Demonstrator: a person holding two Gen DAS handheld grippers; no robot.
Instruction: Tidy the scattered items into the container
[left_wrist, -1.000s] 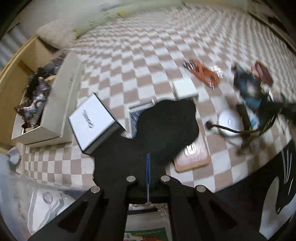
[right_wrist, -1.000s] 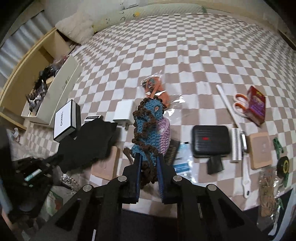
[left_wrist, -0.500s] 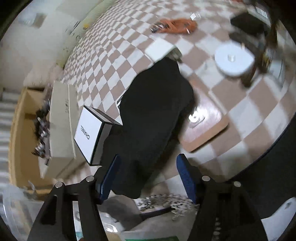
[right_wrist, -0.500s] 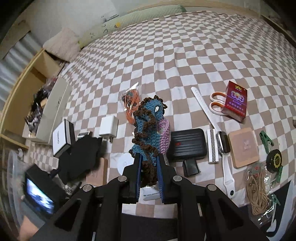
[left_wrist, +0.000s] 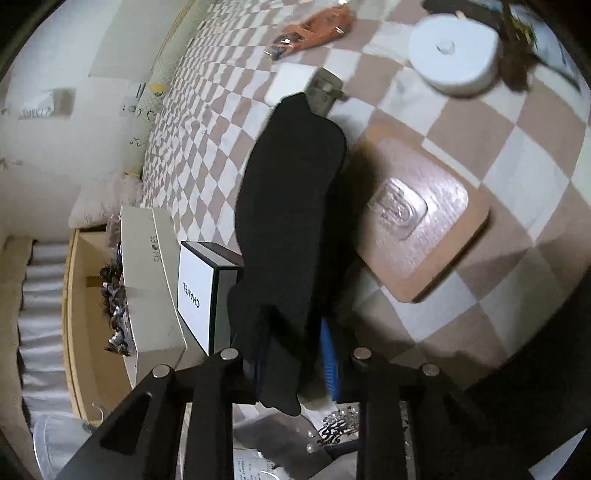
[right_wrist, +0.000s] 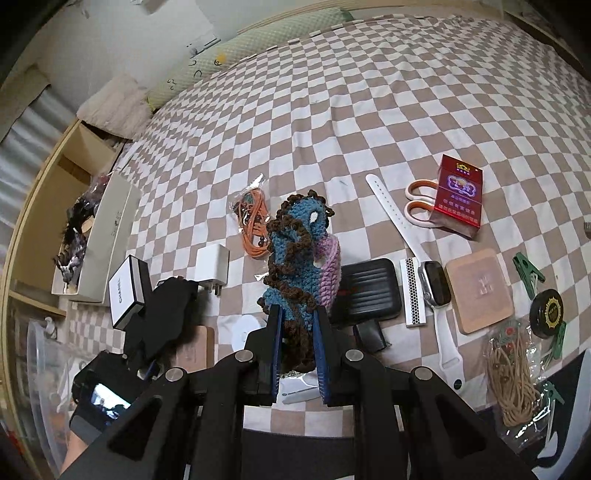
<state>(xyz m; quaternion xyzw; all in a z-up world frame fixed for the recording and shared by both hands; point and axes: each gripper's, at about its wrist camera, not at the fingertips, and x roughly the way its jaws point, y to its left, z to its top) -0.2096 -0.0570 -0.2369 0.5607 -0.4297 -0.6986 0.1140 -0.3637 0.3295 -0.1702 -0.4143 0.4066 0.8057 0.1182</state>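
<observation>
A checkered bed (right_wrist: 369, 110) carries the clutter. At its left edge a white shoebox (right_wrist: 110, 236) holds dark tangled items. The right gripper (right_wrist: 298, 350) fingers clamp a blue, brown and pink crochet piece (right_wrist: 299, 254), held above the bed. The left gripper (left_wrist: 293, 354) fingers stand narrowly apart around a limp black cloth (left_wrist: 291, 206).

Right tool (right_wrist: 298, 343) clamped on crocheted doll (right_wrist: 299, 254) above checkered blanket (right_wrist: 369, 110)

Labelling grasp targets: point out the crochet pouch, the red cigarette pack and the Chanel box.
crochet pouch (right_wrist: 295, 254), right wrist view, blue knitted body.
red cigarette pack (right_wrist: 459, 194), right wrist view, front face.
Chanel box (left_wrist: 194, 291), left wrist view, white lid.
</observation>
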